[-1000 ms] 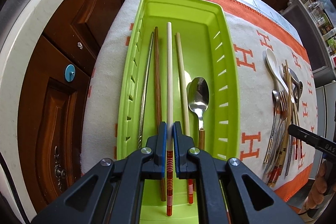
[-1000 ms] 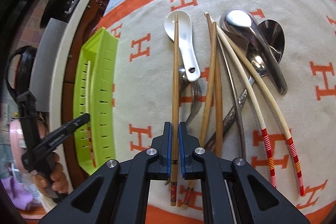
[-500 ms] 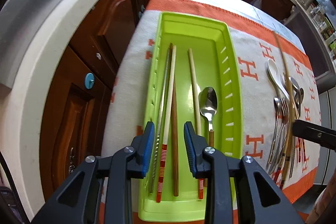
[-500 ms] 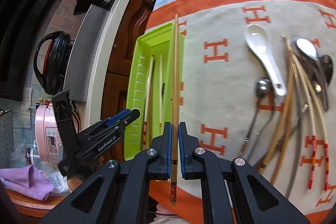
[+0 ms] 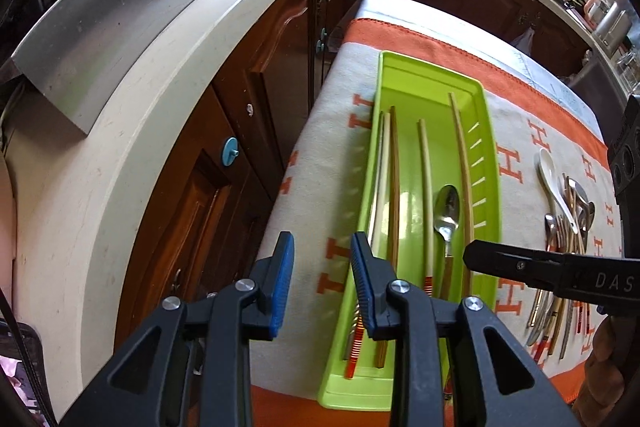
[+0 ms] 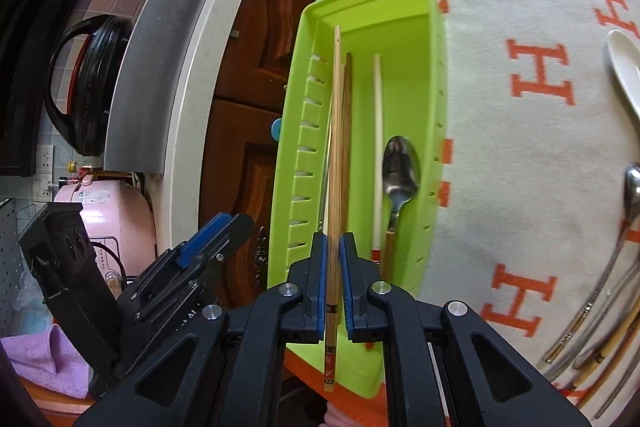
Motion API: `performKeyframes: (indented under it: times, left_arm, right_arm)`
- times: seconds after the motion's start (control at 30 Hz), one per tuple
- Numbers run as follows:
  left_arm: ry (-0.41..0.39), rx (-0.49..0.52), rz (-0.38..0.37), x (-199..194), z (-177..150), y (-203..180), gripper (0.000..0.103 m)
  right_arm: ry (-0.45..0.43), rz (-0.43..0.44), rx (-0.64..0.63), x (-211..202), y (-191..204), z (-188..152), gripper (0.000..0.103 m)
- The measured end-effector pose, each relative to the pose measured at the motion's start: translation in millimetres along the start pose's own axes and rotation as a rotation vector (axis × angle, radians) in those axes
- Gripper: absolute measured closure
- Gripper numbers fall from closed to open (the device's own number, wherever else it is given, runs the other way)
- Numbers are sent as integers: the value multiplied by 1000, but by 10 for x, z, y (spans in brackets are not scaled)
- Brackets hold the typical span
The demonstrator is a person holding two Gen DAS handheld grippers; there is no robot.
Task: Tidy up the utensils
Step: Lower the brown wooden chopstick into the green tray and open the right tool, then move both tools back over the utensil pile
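Bamboo chopstick (image 6: 334, 163) pinched in right tool (image 6: 333, 279) over green tray (image 6: 434, 75); left tool (image 5: 322, 283) spread, empty.

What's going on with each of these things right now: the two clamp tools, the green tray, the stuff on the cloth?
left gripper: open, nothing between its pads.
right gripper: shut on a bamboo chopstick, held over the tray.
green tray: partly filled, with chopsticks and a metal spoon lying flat inside.
loose utensils: piled on the cloth, not yet sorted.
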State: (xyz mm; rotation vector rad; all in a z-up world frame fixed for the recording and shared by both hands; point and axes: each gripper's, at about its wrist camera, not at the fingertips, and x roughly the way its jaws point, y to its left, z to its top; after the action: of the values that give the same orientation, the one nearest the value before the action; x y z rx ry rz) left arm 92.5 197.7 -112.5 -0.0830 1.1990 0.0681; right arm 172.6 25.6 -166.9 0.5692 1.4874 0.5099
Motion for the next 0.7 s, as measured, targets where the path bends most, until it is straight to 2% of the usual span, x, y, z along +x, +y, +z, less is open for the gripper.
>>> performKeyframes:
  times: [0.07,0.13,0.23,0.3,0.53,0.7]
  left_arm:
    - [-5,3,3,2,-17,2,64]
    - [-10,6,6,5,-32,2,59]
    - [-5,5,4,17,-34,-11,59]
    - [-3,5,-8,10,-42,-23,59]
    - [3,26,-45,-39,-84,-160,58]
    - [9,59,-96,-84,-134,-375,58]
  right_arm:
    - [5,-9,5,36,-14,2,95]
    - [5,-5,10,28,-27,-4,93]
    - [-16,-6,1,-58,-10,-37,84]
    - [-34,-9,-1,-136,-7,-68,81]
    - [-72,-58,-35,-378,-62,-202,81]
    - [-96,-135,-74,-576,-164,-393,81]
